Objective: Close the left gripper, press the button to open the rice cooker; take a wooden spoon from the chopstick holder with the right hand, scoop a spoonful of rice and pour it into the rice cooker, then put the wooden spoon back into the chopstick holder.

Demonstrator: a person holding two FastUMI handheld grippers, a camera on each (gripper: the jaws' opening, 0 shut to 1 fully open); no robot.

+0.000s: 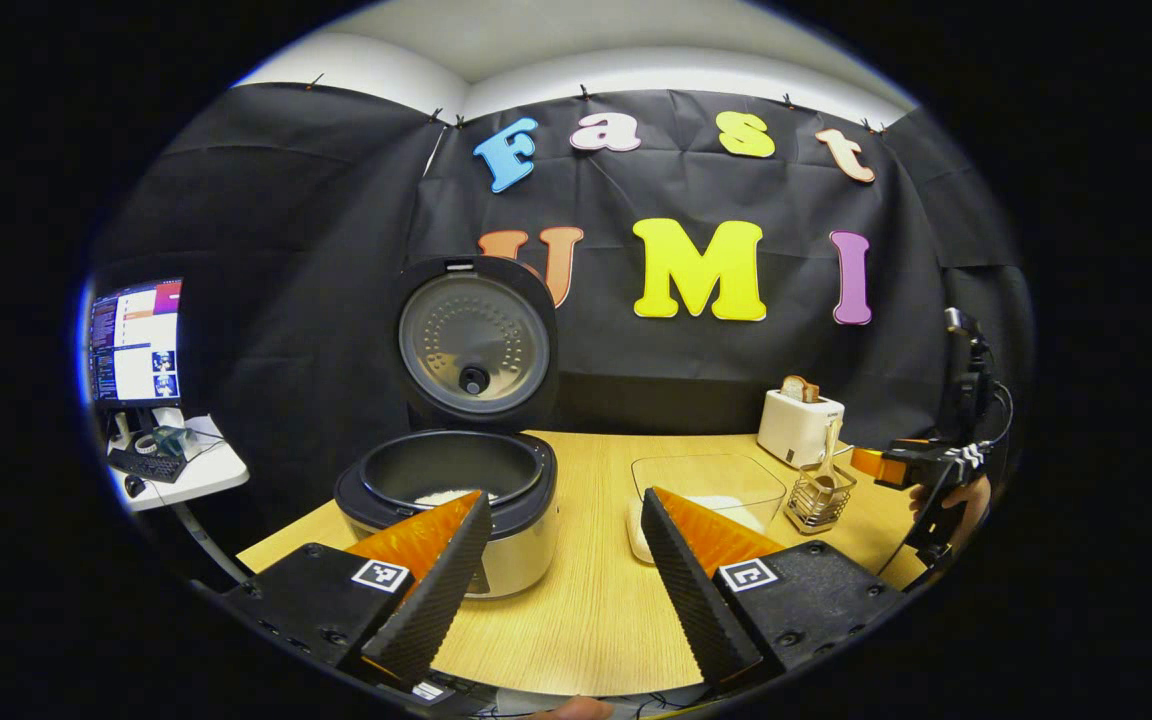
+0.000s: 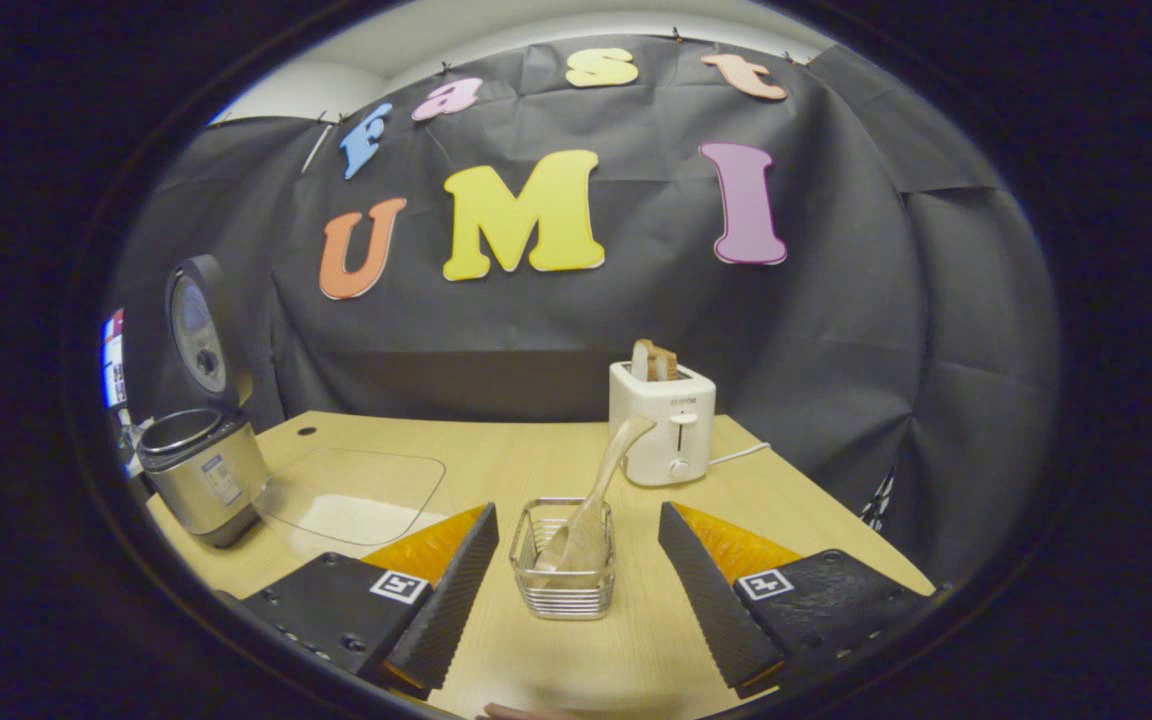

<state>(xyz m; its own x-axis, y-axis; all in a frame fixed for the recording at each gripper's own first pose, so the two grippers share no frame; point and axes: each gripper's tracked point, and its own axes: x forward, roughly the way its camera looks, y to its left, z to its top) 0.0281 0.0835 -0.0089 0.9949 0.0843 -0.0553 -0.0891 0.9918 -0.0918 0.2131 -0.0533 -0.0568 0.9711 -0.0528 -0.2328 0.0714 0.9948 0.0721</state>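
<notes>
Left gripper (image 1: 566,560): fingers spread wide, holding nothing, hovering over the near edge of the wooden table (image 1: 586,610). Rice cooker (image 1: 456,500) just beyond the left finger, lid (image 1: 476,340) raised upright, a little white rice in the pot. Clear container (image 1: 711,480) with rice behind the right finger, to the right of the cooker. Chopstick holder (image 1: 821,495), a wire basket, further right, wooden spoon (image 1: 826,455) standing inside it. White toaster (image 1: 798,425) with a slice of bread behind the holder, by the far wall. Right gripper (image 1: 911,462), held by a hand (image 1: 966,500), at the far right, close to the holder. Monitor (image 1: 136,340) and keyboard on a side desk at the left.

Right gripper (image 2: 576,580) seen along own fingers: spread wide, gripping nothing. Chopstick holder (image 2: 564,560) directly between the two fingers, touching neither. Wooden spoon (image 2: 596,490) inside it, bowl down, handle leaning up and to the right toward the toaster (image 2: 661,420). Rice cooker (image 2: 204,470) well apart at the far left, lid up; clear container (image 2: 356,490) between cooker and holder.
</notes>
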